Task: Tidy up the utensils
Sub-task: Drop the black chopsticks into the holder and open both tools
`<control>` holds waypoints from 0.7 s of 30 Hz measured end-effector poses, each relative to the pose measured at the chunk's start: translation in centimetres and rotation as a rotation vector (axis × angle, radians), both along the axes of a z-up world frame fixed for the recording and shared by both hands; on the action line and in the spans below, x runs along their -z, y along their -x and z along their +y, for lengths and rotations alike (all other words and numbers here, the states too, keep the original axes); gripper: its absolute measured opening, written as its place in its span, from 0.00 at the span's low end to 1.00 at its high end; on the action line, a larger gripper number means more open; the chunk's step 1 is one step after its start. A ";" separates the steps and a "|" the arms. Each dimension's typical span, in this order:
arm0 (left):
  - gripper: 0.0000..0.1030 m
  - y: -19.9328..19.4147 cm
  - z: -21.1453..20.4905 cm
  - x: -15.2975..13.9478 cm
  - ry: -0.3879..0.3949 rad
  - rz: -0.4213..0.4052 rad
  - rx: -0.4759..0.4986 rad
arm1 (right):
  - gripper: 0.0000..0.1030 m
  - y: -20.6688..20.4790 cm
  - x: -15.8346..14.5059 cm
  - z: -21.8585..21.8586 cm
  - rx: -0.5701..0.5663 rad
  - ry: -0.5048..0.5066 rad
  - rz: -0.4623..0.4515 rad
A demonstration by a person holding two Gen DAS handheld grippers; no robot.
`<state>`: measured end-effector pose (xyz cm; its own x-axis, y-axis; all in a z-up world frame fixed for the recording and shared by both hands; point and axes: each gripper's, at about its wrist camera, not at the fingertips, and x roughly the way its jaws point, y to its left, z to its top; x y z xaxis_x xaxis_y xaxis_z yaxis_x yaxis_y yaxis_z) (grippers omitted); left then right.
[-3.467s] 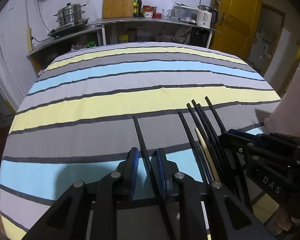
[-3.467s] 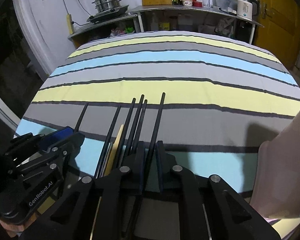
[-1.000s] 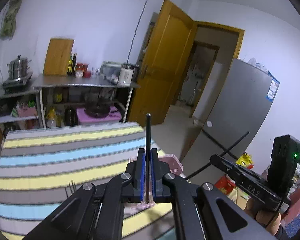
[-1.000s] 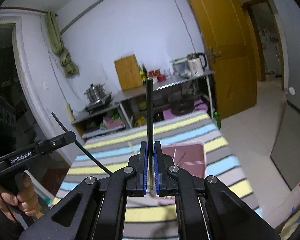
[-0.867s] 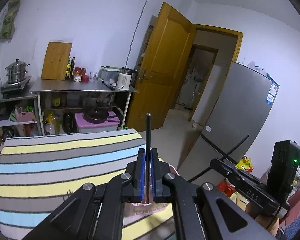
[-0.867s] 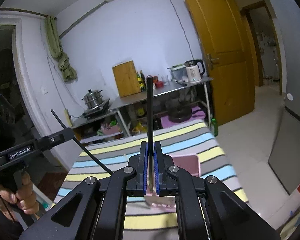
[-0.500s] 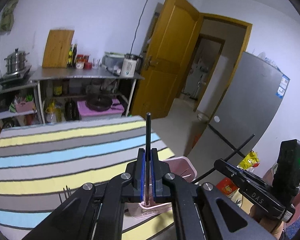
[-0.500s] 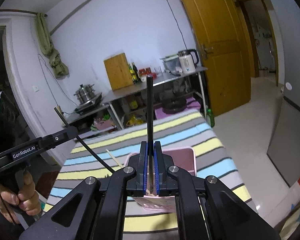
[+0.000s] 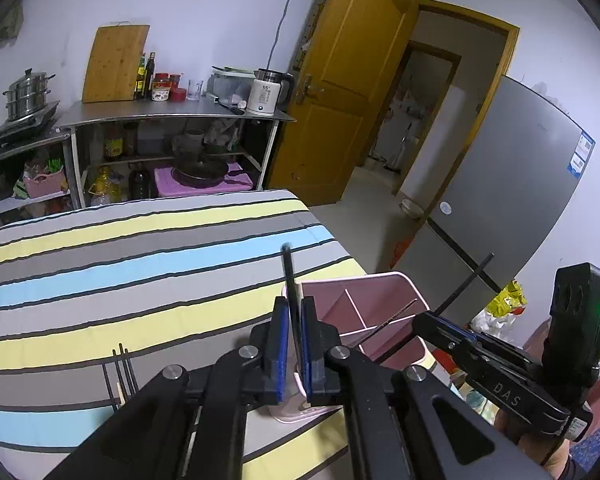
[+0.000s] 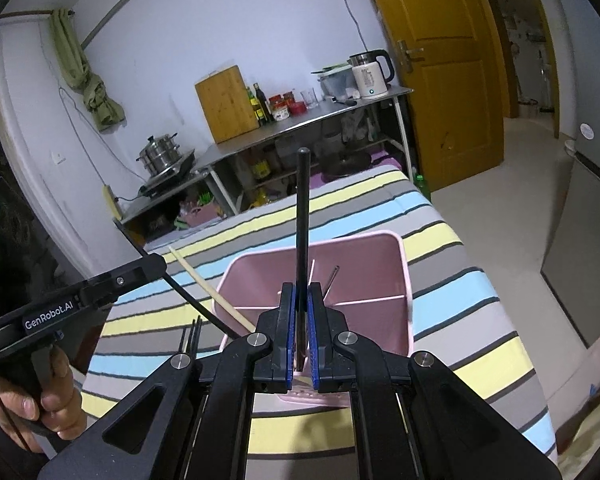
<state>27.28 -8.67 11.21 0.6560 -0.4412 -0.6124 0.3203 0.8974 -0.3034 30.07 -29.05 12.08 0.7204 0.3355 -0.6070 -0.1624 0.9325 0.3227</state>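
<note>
Pink bin (image 10: pixel 404 280) stands on the striped cloth (image 9: pixel 100 264) near its door-side edge — the landmark for what follows. Left gripper (image 9: pixel 294 344) has its blue pads pressed together on one black chopstick (image 9: pixel 290 280), which stands up between them with its top end free; the lower end is hidden behind the jaws, just at the bin's near-left corner. Right gripper (image 10: pixel 301 332) is likewise clamped tight on a second black chopstick (image 10: pixel 302 216), upright over the bin's middle, directly above the white divider (image 10: pixel 364 302); whether its tip is already inside a compartment cannot be told. Inside the bin: a pale wooden chopstick (image 10: pixel 208 284) leaning out over the left rim, and a thin dark stick (image 10: pixel 333 276) propped in the far compartment — so some sorting looks done. Left of the bin, well apart on the cloth, a small bundle of dark chopsticks (image 9: pixel 120 372) with one pale one among them lies uncollected. Judgement: task is partway along. Two sticks are in hand and poised at the bin, not yet released; at least four more wait on the cloth. Remaining work, as I read it: lower and let go both held sticks into a compartment, then return for the bundle. No other utensil types visible on the cloth in either view.
</note>
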 end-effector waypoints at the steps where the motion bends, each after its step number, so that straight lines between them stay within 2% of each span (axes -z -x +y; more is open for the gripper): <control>1: 0.05 0.0 0.1 0.1 0.003 0.001 0.002 | 0.06 -0.2 0.1 0.0 -0.002 -0.001 0.004; 6: 0.13 0.1 0.5 0.0 0.033 -0.003 0.003 | 0.16 0.2 0.0 -0.3 0.014 -0.008 -0.003; 11: 0.19 1.8 1.4 0.0 0.048 -0.032 0.001 | 0.18 1.2 0.0 -0.6 0.025 -0.016 -0.015; 21: 0.19 6.2 3.6 1.3 0.042 -0.043 -0.032 | 0.20 3.9 0.1 -0.7 0.022 -0.018 -0.021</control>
<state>21.07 -5.07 9.94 0.6954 -0.4440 -0.5651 0.3049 0.8943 -0.3275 26.17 -29.79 11.96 0.7399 0.3304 -0.5860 -0.1490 0.9299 0.3362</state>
